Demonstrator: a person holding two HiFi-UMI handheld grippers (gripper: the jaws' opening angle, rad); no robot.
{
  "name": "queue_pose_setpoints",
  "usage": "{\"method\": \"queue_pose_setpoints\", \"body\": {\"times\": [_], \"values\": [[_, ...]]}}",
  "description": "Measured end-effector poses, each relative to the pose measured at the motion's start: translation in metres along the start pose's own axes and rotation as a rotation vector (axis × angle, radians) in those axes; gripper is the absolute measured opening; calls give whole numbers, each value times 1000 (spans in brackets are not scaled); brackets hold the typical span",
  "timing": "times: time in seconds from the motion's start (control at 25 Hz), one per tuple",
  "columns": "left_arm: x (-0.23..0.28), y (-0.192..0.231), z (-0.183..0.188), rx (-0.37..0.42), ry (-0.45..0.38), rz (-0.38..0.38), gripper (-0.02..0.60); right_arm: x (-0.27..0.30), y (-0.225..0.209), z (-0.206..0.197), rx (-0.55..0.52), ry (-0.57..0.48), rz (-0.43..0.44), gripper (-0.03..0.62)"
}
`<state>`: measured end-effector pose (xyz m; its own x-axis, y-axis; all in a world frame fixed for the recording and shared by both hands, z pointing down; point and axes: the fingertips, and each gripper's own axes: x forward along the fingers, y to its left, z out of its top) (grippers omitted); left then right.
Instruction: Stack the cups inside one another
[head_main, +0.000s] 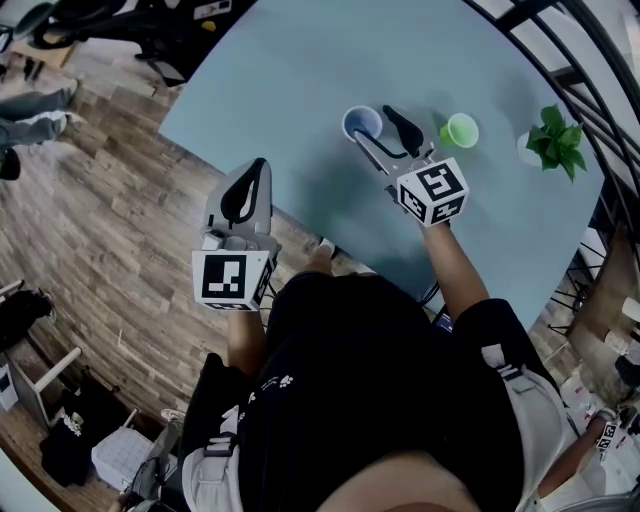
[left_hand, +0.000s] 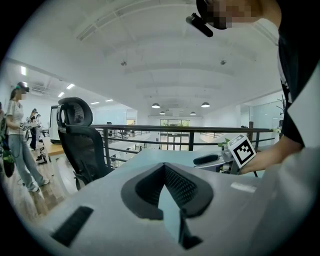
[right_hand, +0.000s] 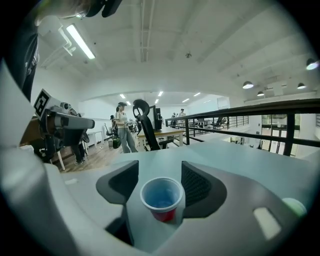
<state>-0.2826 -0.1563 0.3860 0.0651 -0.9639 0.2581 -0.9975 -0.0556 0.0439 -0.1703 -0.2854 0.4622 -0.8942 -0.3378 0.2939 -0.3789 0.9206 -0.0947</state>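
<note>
Open bench (head_main: 300, 80) surface toward the far edge; green cup (head_main: 461, 130) and potted plant (head_main: 556, 140) obstructing passage near the right edge.

The cup (right_hand: 161, 200) is blue inside and red below, the other cup (head_main: 461, 130) green, the table (head_main: 300, 80) pale blue.

A potted plant (head_main: 556, 140) stands on the table (head_main: 300, 80).

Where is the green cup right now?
In the head view, the green cup stands on the blue table toward the right, between the right gripper and the small potted plant.
</note>
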Motion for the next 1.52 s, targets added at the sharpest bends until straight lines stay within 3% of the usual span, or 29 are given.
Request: {"method": "queue_pose_setpoints", "body": {"times": [0.24, 0.68, 0.96, 1.36, 1.52], "values": [[13, -19, 10, 12, -21, -75, -8, -31, -1, 22, 35, -83, -52, 178], [52, -72, 36, 62, -52, -278, -8, -104, -12, 54, 95, -222, -209, 67], [82, -115, 45, 96, -57, -423, -8, -149, -34, 49, 121, -246, -344, 24], [110, -152, 46, 124, -42, -552, -8, -188, -64, 26, 154, -233, -502, 18], [116, -151, 44, 124, -32, -561, -8, -187, -76, 14, 160, -201, -538, 60]]}}
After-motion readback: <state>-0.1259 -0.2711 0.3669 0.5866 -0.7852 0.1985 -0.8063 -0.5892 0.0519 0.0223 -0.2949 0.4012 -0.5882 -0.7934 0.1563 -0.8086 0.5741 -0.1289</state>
